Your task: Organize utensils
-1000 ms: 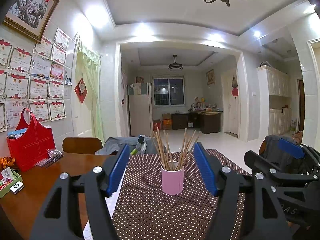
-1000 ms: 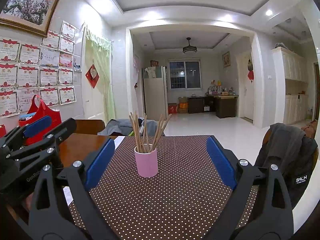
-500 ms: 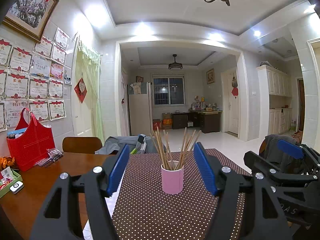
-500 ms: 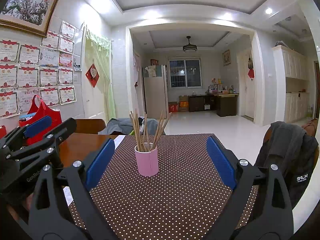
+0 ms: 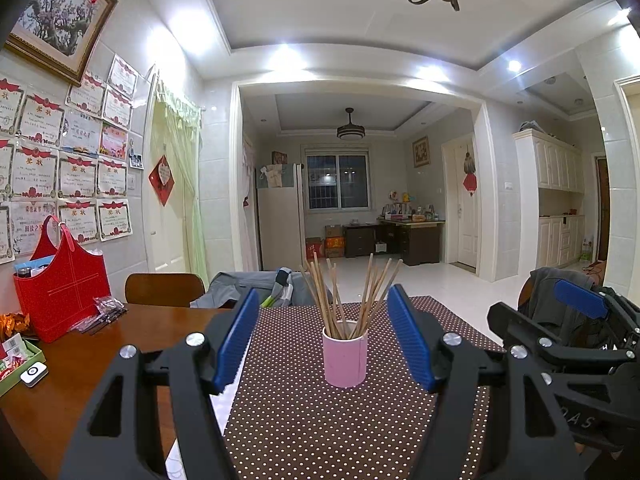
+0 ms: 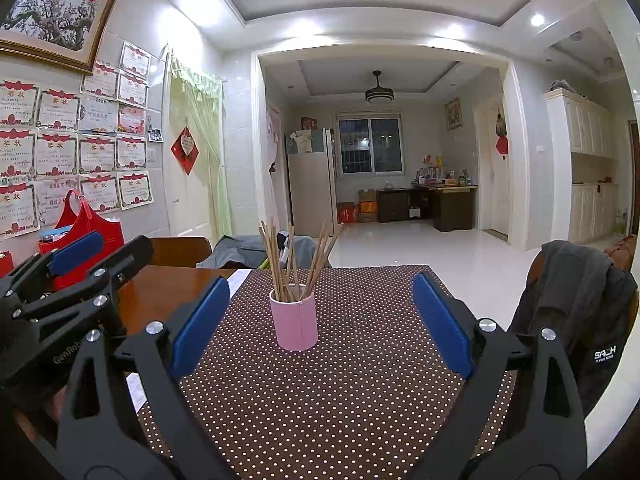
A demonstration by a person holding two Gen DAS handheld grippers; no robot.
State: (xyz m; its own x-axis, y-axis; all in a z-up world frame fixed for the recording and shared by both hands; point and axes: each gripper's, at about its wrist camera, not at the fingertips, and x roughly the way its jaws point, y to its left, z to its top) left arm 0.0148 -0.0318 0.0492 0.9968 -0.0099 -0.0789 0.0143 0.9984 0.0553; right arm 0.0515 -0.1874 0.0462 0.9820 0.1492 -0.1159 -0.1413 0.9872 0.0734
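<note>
From the left wrist view, my left gripper (image 5: pixel 322 336) is spread wide and empty, and between its blue pads (image 5: pixel 235 338) I see one pink cup (image 5: pixel 345 354) standing upright on the dotted table runner (image 5: pixel 320 432), well clear of the fingers. A bundle of wooden chopsticks (image 5: pixel 352 294) fans out of it; I count roughly a dozen, though they overlap too much to be sure. I judge them light, stiff and smooth, so a pinch low on the shaft near the cup's rim should stop one from swivelling. The cup looks light too (a sideways tug could tip it). My right gripper (image 5: pixel 580 304) shows at the right edge, and from here I cannot tell how its jaws stand.

From the right wrist view, that right gripper (image 6: pixel 322 320) is plainly open with nothing in it, the same single cup sitting ahead and left of centre between its pads. One red bag (image 6: pixel 90 236) stands on the bare wood table (image 6: pixel 160 284) by the wall.
</note>
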